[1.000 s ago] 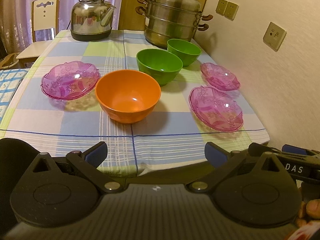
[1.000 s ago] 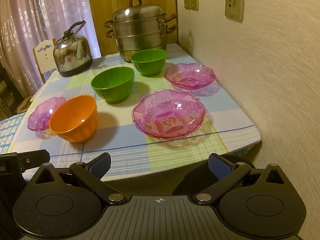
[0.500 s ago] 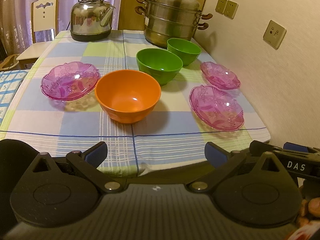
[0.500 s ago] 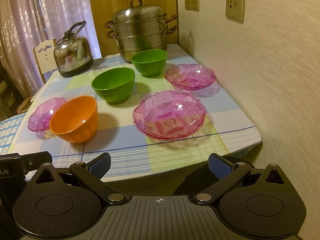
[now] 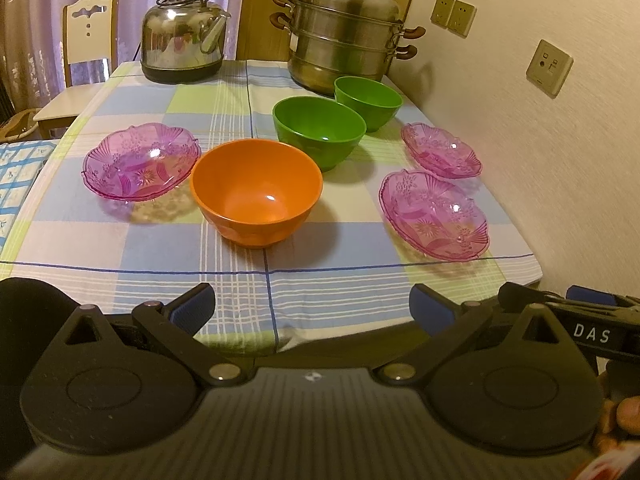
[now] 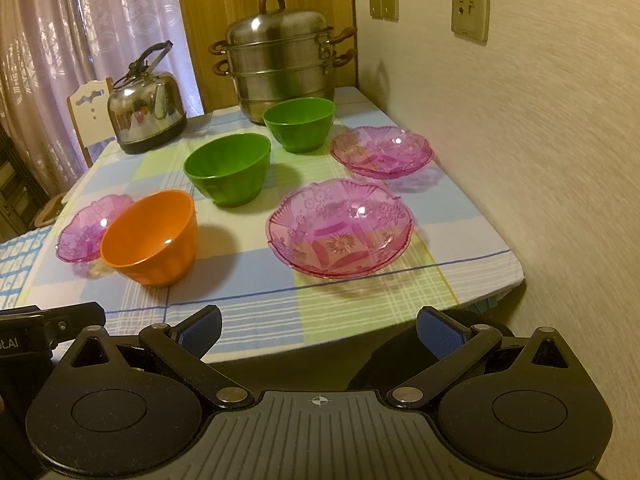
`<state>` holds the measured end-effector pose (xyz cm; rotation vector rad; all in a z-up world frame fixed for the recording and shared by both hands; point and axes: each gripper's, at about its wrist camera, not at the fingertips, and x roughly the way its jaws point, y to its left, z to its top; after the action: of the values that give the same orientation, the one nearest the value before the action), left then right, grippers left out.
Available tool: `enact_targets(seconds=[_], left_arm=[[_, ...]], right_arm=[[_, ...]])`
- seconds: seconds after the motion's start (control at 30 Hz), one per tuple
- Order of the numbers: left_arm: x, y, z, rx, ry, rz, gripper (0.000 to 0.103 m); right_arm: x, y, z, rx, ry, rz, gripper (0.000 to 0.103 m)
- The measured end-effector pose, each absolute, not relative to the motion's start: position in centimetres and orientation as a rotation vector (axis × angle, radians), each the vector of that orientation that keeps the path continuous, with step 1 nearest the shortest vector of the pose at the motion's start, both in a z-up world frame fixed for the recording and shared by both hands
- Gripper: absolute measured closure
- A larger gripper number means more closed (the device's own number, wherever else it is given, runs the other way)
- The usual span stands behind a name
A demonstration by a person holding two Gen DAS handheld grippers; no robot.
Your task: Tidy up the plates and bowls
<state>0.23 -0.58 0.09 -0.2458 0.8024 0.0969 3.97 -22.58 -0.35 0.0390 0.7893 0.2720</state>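
Grippers both idle at frame bottom: I see left gripper [image 5: 312,312] and right gripper [image 6: 319,330] with fingers spread, holding nothing. Orange bowl [image 5: 257,192] sits centre frame, two green bowls [image 5: 319,131] above it, pink plates [image 5: 435,214] right and left.

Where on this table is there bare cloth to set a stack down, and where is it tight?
Bare cloth runs along the near edge in front of the orange bowl, and between the kettle and the left pink plate. It is crowded by the wall: two green bowls, the steamer pot and two pink plates.
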Motion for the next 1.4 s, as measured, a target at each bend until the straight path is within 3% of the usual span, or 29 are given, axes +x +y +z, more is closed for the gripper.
enact_targets(seconds=[0.77,1.33,1.4], left_arm=[[1.0,0.1,-0.1,-0.3,0.81,0.074,0.0],[13.0,-3.6,-2.4,-0.411,0.827,-0.084,0.001],[14.4,-4.3,-3.1,-0.395,0.836,-0.097,0.001]], right_arm=[[4.3,-23.0,-0.6,0.062,0.791,0.259,0.0],[12.4,-31.8,-0.6,0.295,0.725,0.175,0.001],[13.5,-32.6,-1.1,0.312,0.735,0.181,0.008]])
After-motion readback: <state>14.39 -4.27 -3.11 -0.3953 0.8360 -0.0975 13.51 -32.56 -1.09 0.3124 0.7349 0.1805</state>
